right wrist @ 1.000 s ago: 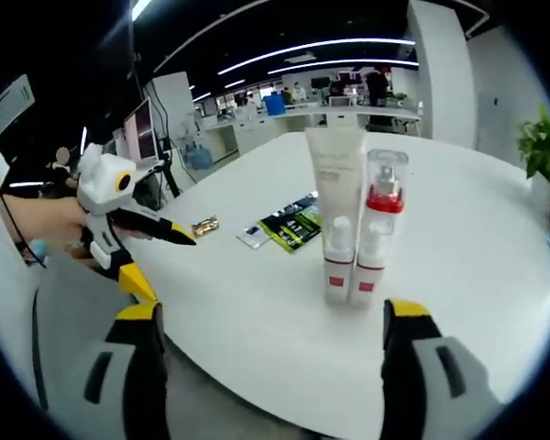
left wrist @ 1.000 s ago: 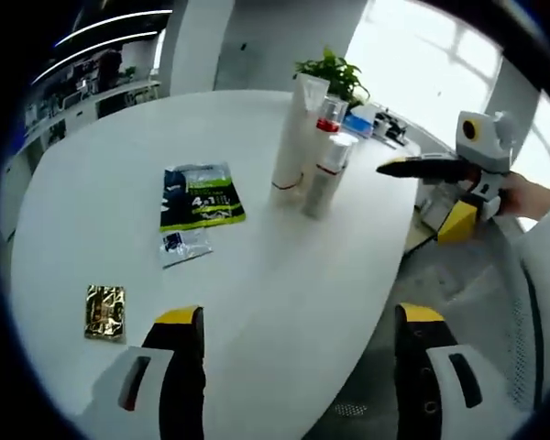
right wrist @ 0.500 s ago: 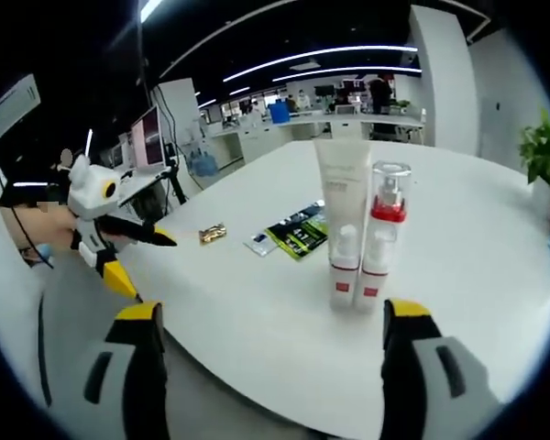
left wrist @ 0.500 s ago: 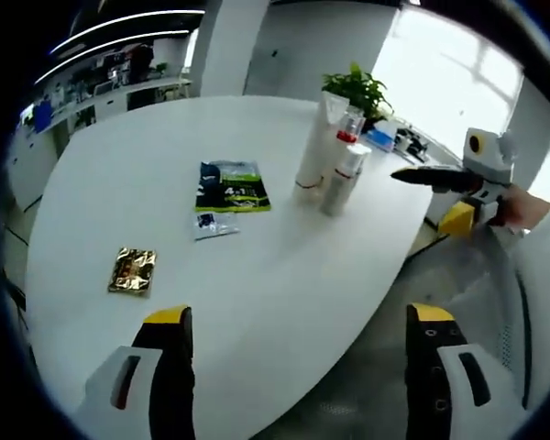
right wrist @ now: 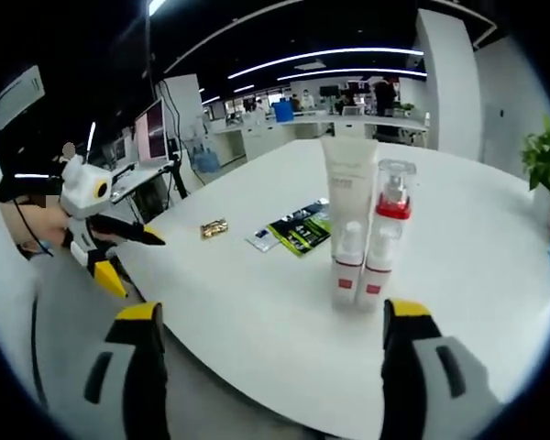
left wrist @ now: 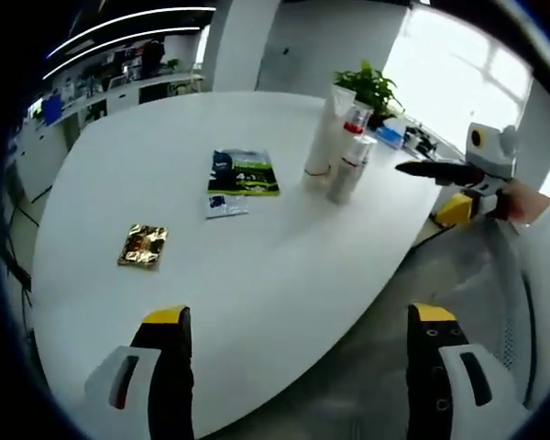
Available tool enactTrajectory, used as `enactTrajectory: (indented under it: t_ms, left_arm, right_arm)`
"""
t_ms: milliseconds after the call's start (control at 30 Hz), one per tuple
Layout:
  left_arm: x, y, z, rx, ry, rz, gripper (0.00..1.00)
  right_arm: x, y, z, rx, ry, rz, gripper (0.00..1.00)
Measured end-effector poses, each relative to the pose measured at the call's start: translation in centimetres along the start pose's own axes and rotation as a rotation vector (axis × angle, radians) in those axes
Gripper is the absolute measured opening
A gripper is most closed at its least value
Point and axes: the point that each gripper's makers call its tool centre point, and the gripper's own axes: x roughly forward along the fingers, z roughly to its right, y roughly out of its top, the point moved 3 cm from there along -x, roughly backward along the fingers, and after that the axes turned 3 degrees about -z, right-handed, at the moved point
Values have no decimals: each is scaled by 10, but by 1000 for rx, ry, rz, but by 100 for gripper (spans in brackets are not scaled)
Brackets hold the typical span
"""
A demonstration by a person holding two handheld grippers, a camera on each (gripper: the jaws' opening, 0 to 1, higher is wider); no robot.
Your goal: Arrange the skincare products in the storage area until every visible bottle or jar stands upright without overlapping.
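Standing upright in a tight cluster on the white table (left wrist: 284, 266) are a tall white tube (left wrist: 322, 137), a clear-capped pump bottle with a red collar (left wrist: 352, 128) and a short white bottle (left wrist: 345, 176). In the right gripper view the tube (right wrist: 349, 183) and the pump bottle (right wrist: 393, 200) stand behind small white bottles (right wrist: 346, 266) with red bands. My left gripper (left wrist: 299, 316) is open and empty, off the table's near edge. My right gripper (right wrist: 272, 312) is open and empty, a short way from the cluster. Each shows in the other's view, left gripper (right wrist: 136, 259) and right gripper (left wrist: 424, 190).
A green and black sachet (left wrist: 243, 171), a small blue sachet (left wrist: 225, 205) and a gold sachet (left wrist: 144, 245) lie flat left of the cluster. A potted plant (left wrist: 372, 86) stands behind it. Office desks and monitors (right wrist: 156, 128) fill the background. A person's hand (left wrist: 532, 200) holds the right gripper.
Both views have drawn back from the table, so the products look smaller and farther. The bottles and sachets have not moved. Both grippers stay open.
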Motion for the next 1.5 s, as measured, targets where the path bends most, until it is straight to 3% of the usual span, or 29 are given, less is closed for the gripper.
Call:
enactTrajectory:
  t_ms: [167, 667, 933, 1500]
  left_arm:
    - [-3, 4, -1, -11, 13, 13, 96]
    - [4, 3, -3, 0, 14, -35, 95]
    - [23, 21, -4, 34, 8, -57, 96]
    - [72, 68, -34, 48, 81, -90, 97]
  right_arm:
    - [0, -1, 1, 8, -1, 0, 99]
    - [3, -2, 0, 5, 6, -9, 97]
    - [4, -3, -1, 0, 7, -18, 96]
    - [7, -5, 3, 9, -10, -33, 95]
